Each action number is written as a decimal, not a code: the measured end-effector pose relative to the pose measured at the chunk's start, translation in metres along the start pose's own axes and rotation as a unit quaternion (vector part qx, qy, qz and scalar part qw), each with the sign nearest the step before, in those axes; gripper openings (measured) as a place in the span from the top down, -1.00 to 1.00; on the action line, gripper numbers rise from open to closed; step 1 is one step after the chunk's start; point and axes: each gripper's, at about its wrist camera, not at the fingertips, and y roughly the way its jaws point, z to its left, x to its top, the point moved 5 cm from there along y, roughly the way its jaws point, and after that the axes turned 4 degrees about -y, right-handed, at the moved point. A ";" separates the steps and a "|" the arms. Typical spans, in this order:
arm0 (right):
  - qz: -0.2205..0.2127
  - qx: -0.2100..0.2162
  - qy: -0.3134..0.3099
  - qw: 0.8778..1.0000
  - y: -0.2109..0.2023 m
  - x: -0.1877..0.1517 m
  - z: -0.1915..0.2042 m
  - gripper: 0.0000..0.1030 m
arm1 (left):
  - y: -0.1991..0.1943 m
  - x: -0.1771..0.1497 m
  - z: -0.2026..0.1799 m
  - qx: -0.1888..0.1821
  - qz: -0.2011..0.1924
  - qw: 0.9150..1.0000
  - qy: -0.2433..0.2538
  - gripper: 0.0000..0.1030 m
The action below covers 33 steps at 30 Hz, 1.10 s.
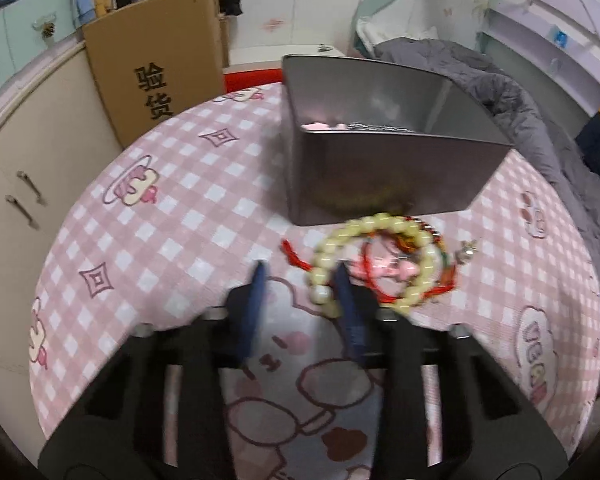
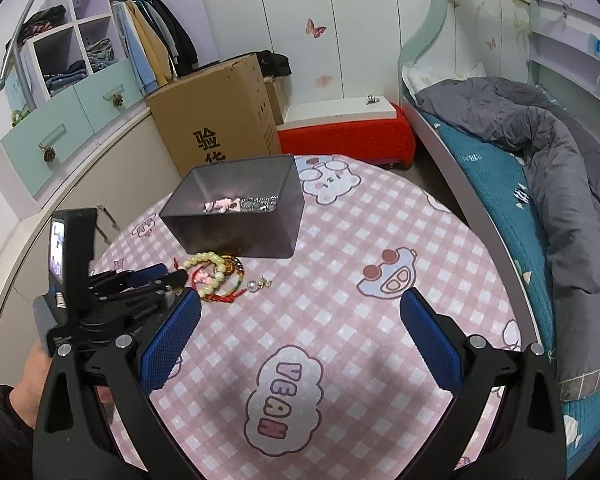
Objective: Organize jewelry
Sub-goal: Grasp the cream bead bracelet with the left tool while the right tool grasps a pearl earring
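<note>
A dark metal box (image 1: 380, 168) stands on the pink checked tablecloth, with pink and silver pieces inside (image 2: 240, 204). In front of it lies a pile of jewelry: a pale yellow bead bracelet (image 1: 380, 264), red cord bracelets (image 1: 380, 280) and a pearl earring (image 2: 256, 285). My left gripper (image 1: 300, 272) is open, its right finger (image 1: 346, 300) at the bracelet's near side, touching or just above the beads. It also shows in the right wrist view (image 2: 162, 274). My right gripper (image 2: 300, 308) is wide open and empty above the cloth, to the right of the pile.
A cardboard box (image 2: 220, 120) and a red stool (image 2: 348, 136) stand behind the table. A bed with a grey quilt (image 2: 540, 152) runs along the right. Cabinets (image 1: 32, 184) stand at the left.
</note>
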 end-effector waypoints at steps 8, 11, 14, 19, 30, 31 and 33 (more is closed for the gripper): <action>0.020 0.003 -0.006 1.000 0.013 -0.009 0.003 -0.87 | -0.021 -0.010 -0.004 -0.032 -0.016 0.999 0.014 0.82; 0.030 0.002 -0.008 1.000 0.025 -0.013 0.004 -0.87 | -0.038 -0.016 0.000 -0.037 -0.030 0.999 0.013 0.82; 0.042 0.000 -0.017 0.999 0.046 -0.015 0.008 -0.87 | -0.050 -0.021 0.004 -0.037 -0.039 0.999 0.007 0.82; 0.053 0.008 -0.044 0.998 0.076 -0.011 0.023 -0.51 | -0.067 -0.028 0.017 -0.034 -0.052 0.998 -0.007 0.82; 0.067 0.015 -0.100 0.993 0.111 -0.014 0.052 0.47 | -0.080 -0.031 0.028 -0.032 -0.064 0.997 -0.023 0.82; 0.065 0.012 -0.107 0.992 0.112 -0.015 0.053 0.56 | -0.079 -0.031 0.028 -0.033 -0.063 0.997 -0.024 0.82; 0.062 0.005 -0.114 0.992 0.111 -0.017 0.053 0.70 | -0.080 -0.031 0.028 -0.035 -0.063 0.997 -0.024 0.82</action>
